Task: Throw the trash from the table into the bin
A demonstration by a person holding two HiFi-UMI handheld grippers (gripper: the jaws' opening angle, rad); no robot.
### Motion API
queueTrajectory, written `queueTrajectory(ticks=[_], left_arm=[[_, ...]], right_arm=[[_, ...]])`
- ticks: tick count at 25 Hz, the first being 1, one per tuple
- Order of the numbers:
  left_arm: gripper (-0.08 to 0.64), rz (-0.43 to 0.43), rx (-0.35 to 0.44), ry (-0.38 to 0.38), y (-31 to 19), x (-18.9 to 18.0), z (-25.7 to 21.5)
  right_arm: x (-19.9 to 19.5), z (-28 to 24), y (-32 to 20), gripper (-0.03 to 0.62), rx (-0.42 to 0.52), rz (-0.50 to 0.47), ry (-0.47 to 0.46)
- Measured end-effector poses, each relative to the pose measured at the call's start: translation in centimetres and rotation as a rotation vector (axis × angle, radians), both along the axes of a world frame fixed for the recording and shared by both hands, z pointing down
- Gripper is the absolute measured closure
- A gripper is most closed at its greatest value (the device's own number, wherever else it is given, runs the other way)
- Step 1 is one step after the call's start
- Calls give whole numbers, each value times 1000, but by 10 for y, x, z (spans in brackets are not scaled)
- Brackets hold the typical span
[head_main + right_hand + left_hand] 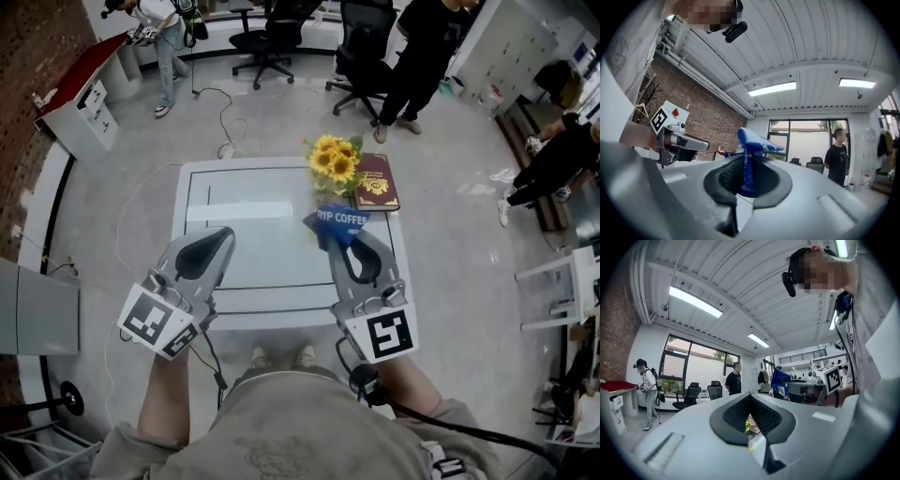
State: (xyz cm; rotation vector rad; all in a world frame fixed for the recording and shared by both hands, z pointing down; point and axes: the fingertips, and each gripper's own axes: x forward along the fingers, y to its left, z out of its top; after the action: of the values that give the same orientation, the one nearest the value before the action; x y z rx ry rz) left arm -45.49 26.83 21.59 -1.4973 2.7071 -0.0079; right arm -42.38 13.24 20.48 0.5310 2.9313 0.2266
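Note:
A blue drip coffee packet (339,221) is pinched in my right gripper (342,236), held up over the right part of the white table (244,197). In the right gripper view the packet (754,143) stands upright between the shut jaws of that gripper (749,161), its top flaring out above them. My left gripper (223,234) hovers over the table's left front, jaws shut and empty. In the left gripper view its tips (751,397) meet, with only the room showing beyond. No bin shows in any view.
A bunch of sunflowers (335,159) and a dark red book (376,181) lie at the table's far right corner. Office chairs (267,42) and standing people (417,56) are beyond the table. A white stool (562,291) stands to the right, a grey cabinet (37,309) to the left.

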Motion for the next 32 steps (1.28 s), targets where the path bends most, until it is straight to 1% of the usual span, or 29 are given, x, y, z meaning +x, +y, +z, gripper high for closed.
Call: queueTrajectory(ticks=[5,13,21,25,28,32], left_arm=[[561,-12,-3,2,3,4,3],[561,-20,-1,12,7,12,3],[561,-39,-3,22,31,17,6],[561,-30,-8,26,44,15,11],[561,-27,-47,-4,46,13,15],[561,44,-48,-5,37,15,21]], right_arm=[[8,8,2,574,6,-8,8],[9,9,9,574,22,-20,20],[11,13,23,574,-1,-23,43],[13,13,27,574,-2,10,46],[13,12,23,574,19,56,49],[22,13,14,574,6,135,55]])
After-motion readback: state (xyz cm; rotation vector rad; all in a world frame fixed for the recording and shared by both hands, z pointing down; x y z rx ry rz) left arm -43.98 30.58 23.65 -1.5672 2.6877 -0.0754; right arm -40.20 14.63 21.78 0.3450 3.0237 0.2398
